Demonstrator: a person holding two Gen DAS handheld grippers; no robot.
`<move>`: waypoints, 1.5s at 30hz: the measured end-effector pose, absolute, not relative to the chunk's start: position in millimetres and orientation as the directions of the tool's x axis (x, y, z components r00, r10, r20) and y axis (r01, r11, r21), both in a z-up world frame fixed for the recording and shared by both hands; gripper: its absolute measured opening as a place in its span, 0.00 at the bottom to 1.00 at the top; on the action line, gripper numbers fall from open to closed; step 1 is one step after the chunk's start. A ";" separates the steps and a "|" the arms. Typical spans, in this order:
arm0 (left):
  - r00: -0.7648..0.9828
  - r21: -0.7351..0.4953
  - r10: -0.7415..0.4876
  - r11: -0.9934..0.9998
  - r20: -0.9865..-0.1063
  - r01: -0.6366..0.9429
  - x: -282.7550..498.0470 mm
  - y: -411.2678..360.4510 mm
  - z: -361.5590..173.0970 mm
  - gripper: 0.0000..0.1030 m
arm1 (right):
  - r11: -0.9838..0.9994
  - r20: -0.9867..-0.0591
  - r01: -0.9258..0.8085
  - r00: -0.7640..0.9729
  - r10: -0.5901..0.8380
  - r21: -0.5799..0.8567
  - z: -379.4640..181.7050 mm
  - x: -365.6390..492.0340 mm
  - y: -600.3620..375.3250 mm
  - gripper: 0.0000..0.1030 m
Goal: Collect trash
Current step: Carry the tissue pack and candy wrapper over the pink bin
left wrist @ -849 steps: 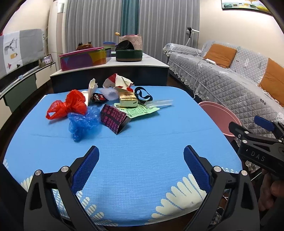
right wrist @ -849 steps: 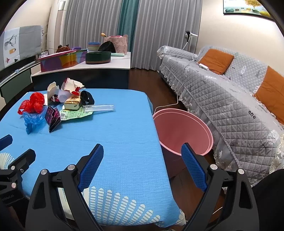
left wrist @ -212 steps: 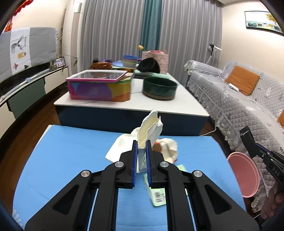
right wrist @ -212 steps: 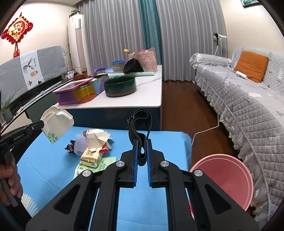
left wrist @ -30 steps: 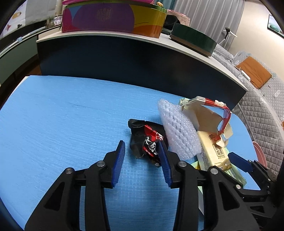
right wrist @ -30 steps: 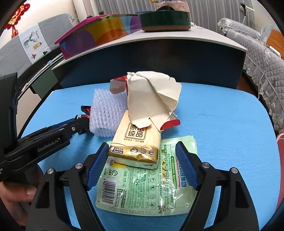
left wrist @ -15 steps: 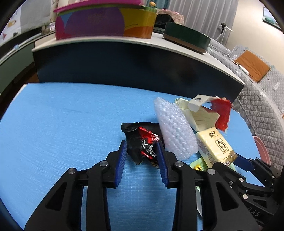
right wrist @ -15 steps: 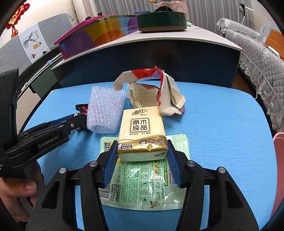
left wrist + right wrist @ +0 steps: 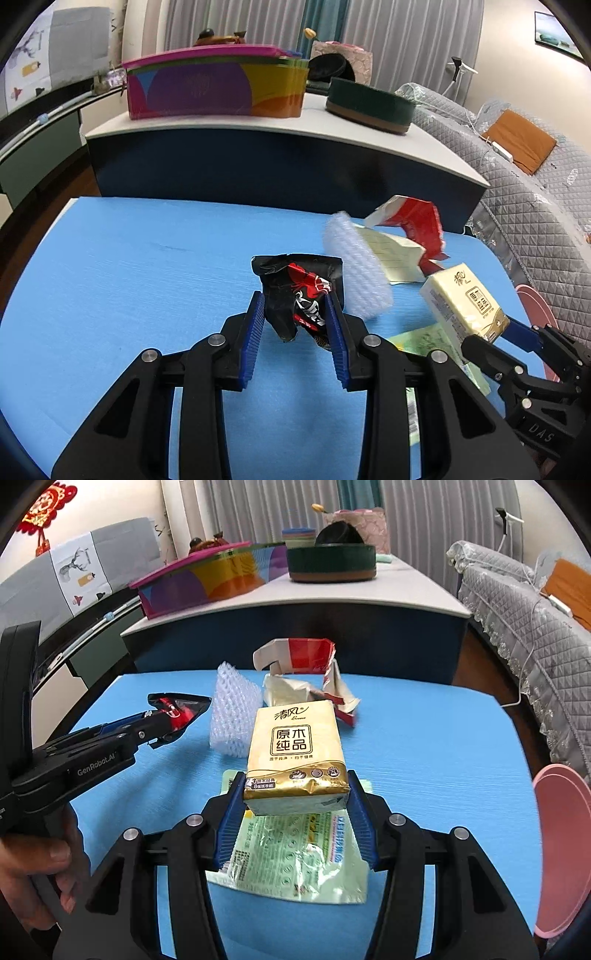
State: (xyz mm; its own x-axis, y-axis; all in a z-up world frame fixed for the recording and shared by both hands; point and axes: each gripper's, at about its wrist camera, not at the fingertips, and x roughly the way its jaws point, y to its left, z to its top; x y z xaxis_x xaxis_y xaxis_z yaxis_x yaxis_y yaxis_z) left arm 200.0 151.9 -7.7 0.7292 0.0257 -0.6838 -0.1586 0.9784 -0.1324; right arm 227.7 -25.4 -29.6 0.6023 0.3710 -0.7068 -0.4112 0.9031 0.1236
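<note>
Two pieces of trash are gripped at once here. From the left wrist view, the left gripper (image 9: 295, 325) is clamped on a crumpled black-and-red wrapper (image 9: 301, 291), lifted a little off the blue table (image 9: 129, 277). Only the wrapper's lower part is pinched between the blue pads, so it could well slip out if it gets swung fast. A white foam net (image 9: 356, 273) sits right against it and might get dragged along. The torn red-and-white carton (image 9: 410, 229) is left lying behind.

From the right wrist view, the right gripper (image 9: 295, 805) is closed on a yellow tissue pack (image 9: 293, 753), held by its near end with most of the pack sticking out past the pads. A soft pack held that way could sag or pivot loose. The green plastic bag (image 9: 299, 853) is still flat on the table underneath. The pink bin (image 9: 561, 834) is seen off the table's right edge, so a drop short of it is the main risk.
</note>
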 end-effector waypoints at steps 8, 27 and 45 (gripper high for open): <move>0.760 -0.118 0.026 0.984 -0.649 -0.134 181.5 133.8 7.9 0.32 | 0.911 -0.677 -0.397 0.642 0.359 0.106 -11.0 209.3 -45.4 0.51; 0.796 -0.119 -0.031 0.991 -0.604 -0.052 147.6 76.2 23.2 0.32 | 0.947 -0.616 -0.313 0.731 0.292 0.077 25.2 180.2 -109.4 0.51; 0.791 -0.120 -0.136 0.990 -0.596 0.080 147.6 3.2 36.6 0.32 | 0.982 -0.600 -0.151 0.778 0.188 0.112 48.0 178.8 -191.1 0.51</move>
